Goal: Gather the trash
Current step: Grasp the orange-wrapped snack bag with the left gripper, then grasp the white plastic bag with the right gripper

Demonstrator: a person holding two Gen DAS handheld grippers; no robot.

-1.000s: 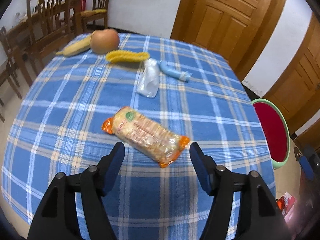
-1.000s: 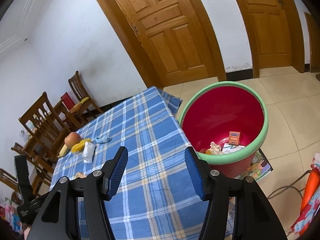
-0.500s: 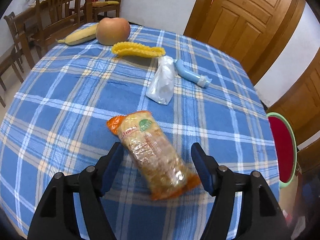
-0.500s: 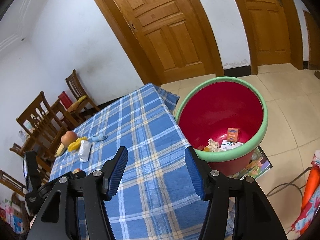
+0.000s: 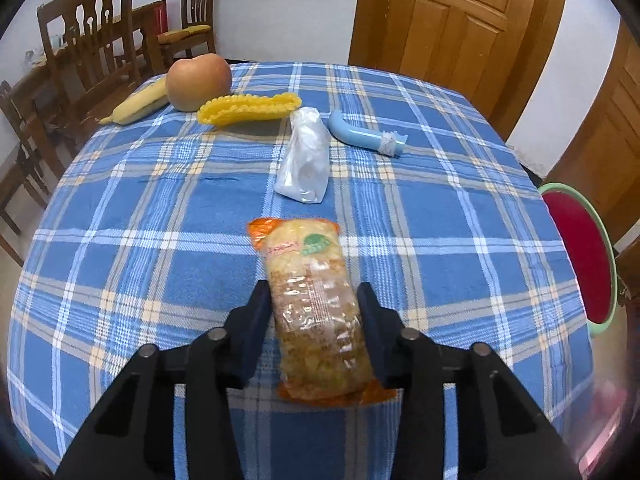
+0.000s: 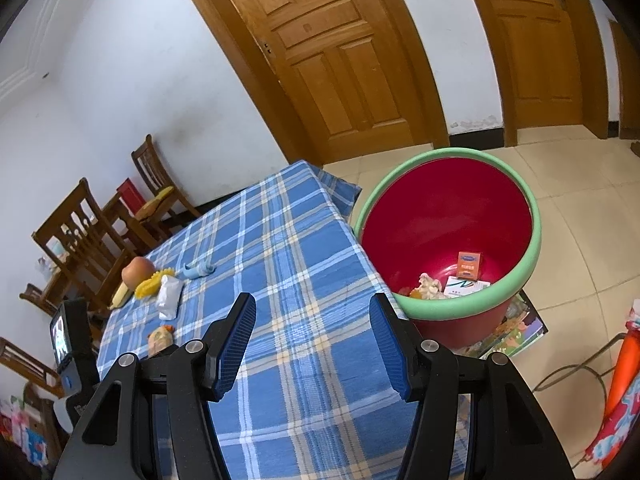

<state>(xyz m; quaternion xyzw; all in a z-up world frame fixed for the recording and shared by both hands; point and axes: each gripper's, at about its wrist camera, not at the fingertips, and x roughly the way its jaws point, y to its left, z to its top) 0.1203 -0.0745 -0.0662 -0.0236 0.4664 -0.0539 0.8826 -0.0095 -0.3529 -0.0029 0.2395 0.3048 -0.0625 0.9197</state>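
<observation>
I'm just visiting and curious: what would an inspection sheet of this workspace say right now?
Surface: table under a blue plaid cloth.
Job's things: snack packet lying between the left gripper's fingers; white plastic bag; red bin with green rim beside the table, some trash inside.
Clutter: apple, banana, yellow toy corn, blue tube.
Grippers: left gripper closing around the packet; right gripper open, empty.
Cables: one on the floor.
Surroundings: wooden chairs, wooden doors.

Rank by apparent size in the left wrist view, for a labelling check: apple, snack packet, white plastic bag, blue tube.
1. snack packet, though it is nearest the camera
2. white plastic bag and apple: too close to call
3. blue tube
</observation>
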